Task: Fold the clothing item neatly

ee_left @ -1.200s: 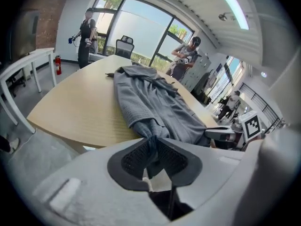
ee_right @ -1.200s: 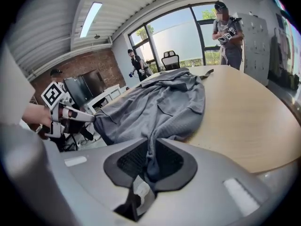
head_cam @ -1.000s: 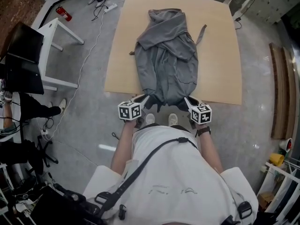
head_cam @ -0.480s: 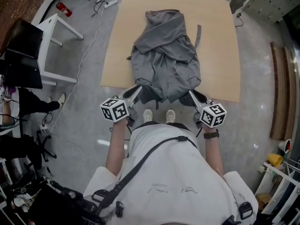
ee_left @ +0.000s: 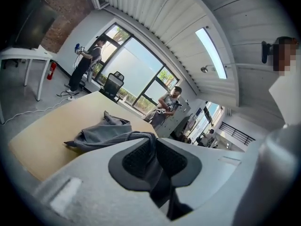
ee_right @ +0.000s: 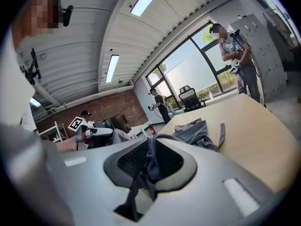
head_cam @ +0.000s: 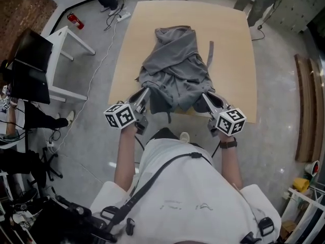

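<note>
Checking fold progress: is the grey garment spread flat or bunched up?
Bunched up: the grey garment lies in rumpled, overlapping layers on the table, its near edge pinched in the left gripper and right gripper.

surface: wooden table [head_cam: 233,44] | on it: 1 rumpled grey garment [head_cam: 175,70], mid-table

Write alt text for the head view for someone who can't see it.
From above: the left gripper and right gripper each clamp a near corner of a crumpled grey garment lying on a tan table.
</note>
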`<state>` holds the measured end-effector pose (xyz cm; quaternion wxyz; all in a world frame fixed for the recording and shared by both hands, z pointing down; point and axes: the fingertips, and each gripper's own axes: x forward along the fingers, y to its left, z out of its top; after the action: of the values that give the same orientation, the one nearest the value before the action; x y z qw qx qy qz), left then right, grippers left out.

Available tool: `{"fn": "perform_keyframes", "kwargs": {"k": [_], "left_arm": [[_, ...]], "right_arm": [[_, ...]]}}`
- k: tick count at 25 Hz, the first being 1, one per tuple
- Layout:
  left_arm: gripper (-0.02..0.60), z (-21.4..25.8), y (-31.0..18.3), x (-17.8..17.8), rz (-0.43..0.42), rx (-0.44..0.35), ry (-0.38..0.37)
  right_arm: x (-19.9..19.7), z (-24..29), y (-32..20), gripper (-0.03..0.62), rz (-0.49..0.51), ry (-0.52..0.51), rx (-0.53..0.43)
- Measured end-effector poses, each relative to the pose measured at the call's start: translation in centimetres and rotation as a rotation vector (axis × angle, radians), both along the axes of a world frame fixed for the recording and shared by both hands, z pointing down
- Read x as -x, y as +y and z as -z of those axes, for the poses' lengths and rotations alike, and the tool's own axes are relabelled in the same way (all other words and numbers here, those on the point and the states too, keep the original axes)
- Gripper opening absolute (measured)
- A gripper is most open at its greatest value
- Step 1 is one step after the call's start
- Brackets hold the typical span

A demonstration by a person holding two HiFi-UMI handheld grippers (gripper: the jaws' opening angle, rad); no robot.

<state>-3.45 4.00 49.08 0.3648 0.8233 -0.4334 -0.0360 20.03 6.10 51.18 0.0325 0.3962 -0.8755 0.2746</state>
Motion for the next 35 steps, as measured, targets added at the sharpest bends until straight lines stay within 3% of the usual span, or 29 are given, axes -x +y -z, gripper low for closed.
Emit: {"fn": "perform_keyframes", "kwargs": {"k": [5,6,8,11,13,16,20,21,22,25,28,30,31,32,35], "left_arm": [[0.046,2.5,-4.7,-0.5,0.006,-0.016,0.054],[0.004,3.3,-6.0,-0.2,0.013,-0.029,0.084],[0.0,5.0,-9.1,0.4,0.022,-0.069,0.133],[-0.002,5.2,-14.0,1.3,0.019,-0.11,0.076],[0.0,3.4,-16.7,1.9,0.027,-0.087,0.043],[-0.002,-0.9,-19.5,2.6,0.036,-0.009,0.024],[0.002,-7.9,-19.9,3.4,-0.016,0.132,-0.203],[0.031,-10.0,-18.9,3.3,-0.049,0.183,-0.244],[0.138,-12.0,-17.5,3.1,-0.093,0.233,-0.27],[0.219,-17.3,-13.2,1.9,-0.23,0.37,-0.355],[0.233,-21.3,-10.3,0.4,-0.328,0.47,-0.443],[0.218,-22.5,-9.8,-0.5,-0.356,0.504,-0.436],[0.074,-22.4,-10.1,-0.7,-0.356,0.505,-0.425],[0.009,-21.7,-10.6,-1.1,-0.358,0.495,-0.399],[0.006,-16.9,-13.5,-2.3,-0.36,0.419,-0.222]], "right_arm": [[0.8,1.9,-4.8,0.048,0.009,-0.01,-0.047],[1.0,2.2,-6.0,0.048,0.012,-0.008,-0.055],[1.5,2.8,-8.9,0.048,0.023,0.012,-0.073],[1.8,2.6,-13.6,0.049,0.037,0.083,-0.088],[2.0,1.4,-16.7,0.048,0.042,0.124,-0.066],[2.6,-0.8,-19.8,0.048,0.053,0.139,-0.015],[4.1,-2.5,-23.2,0.049,0.055,0.14,0.025],[4.5,-2.8,-23.5,0.048,0.055,0.139,0.035],[4.8,-3.2,-23.8,0.048,0.055,0.14,0.045],[5.4,-3.9,-24.6,0.049,0.057,0.142,0.068],[5.3,-4.2,-25.2,0.048,0.053,0.139,0.083],[5.4,-4.4,-25.6,0.049,0.047,0.139,0.088],[5.4,-4.5,-25.9,0.049,0.045,0.138,0.09],[5.5,-4.4,-26.1,0.048,0.045,0.136,0.093],[5.3,-3.8,-27.0,0.049,0.039,0.122,0.096]]}}
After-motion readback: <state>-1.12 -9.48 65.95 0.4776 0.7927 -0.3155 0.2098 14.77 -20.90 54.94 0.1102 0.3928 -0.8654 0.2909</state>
